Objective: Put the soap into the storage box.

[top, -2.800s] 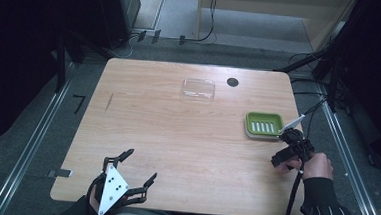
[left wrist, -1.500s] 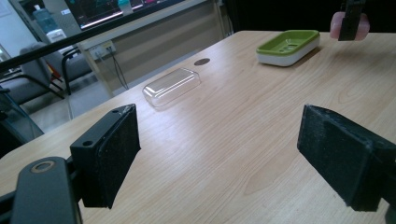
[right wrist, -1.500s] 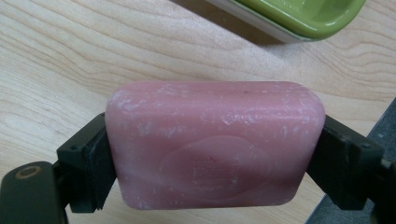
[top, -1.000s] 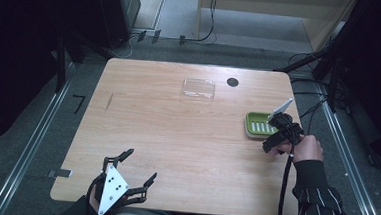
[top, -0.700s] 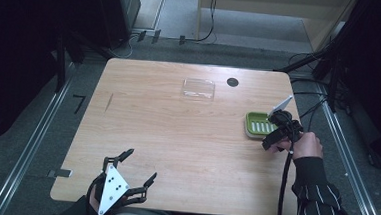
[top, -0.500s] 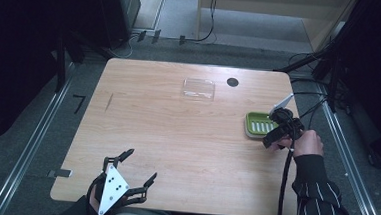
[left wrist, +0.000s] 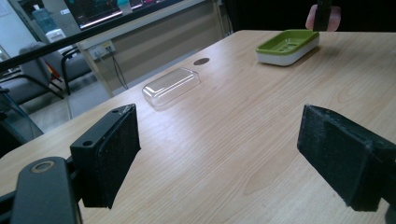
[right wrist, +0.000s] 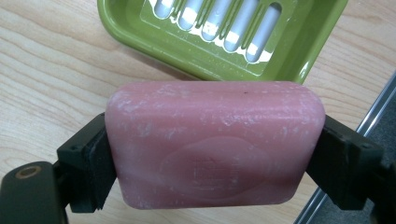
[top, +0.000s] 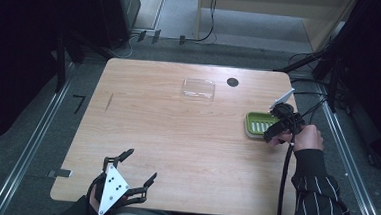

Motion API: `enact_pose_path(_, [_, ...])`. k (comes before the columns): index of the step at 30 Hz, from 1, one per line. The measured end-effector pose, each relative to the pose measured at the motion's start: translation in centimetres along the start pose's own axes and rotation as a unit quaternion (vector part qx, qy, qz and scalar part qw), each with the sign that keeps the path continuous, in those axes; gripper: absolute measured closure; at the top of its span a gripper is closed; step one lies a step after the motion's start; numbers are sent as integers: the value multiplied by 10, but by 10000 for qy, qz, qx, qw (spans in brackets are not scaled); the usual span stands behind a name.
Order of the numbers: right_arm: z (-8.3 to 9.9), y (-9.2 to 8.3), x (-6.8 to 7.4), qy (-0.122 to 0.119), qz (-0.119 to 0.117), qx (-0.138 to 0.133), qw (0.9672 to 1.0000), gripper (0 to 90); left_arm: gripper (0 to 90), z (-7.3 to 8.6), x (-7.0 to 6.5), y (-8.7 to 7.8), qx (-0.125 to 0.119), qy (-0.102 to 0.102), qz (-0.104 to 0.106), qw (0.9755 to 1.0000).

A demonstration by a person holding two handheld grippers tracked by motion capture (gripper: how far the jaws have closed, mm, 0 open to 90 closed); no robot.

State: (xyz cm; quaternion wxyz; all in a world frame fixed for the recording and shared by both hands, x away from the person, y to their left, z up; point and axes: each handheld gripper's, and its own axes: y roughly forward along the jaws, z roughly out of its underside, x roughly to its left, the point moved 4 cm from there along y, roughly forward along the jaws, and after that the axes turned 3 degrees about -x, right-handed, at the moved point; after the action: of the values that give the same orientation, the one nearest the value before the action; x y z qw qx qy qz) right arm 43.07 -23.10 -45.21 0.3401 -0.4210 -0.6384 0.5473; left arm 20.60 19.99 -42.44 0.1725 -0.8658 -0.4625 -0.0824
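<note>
High view: the right tool (top: 277, 130) sits at the green soap dish (top: 257, 124) on the table (top: 176, 136).
Left gripper view: the left tool (left wrist: 219, 158) gapes wide, empty.
Right gripper view: its jaws clamp a pink soap bar (right wrist: 215, 144) just beside the dish.

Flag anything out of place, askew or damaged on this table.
Nothing stands out. The clear lid lies flat at the far side, off the green soap dish. The pink soap bar, scuffed white, is clamped in the right gripper. The left gripper is open.
</note>
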Motion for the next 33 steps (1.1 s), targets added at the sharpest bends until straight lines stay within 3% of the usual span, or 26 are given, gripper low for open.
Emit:
enact_pose_path(21, [-22,-6,3,7,-89,-95,9999,141,136,0,0,0,-2,-8,0,10000])
enact_pose_path(33, [-34,-4,5,19,-24,-166,9999,141,136,0,0,0,-4,-15,2,10000])
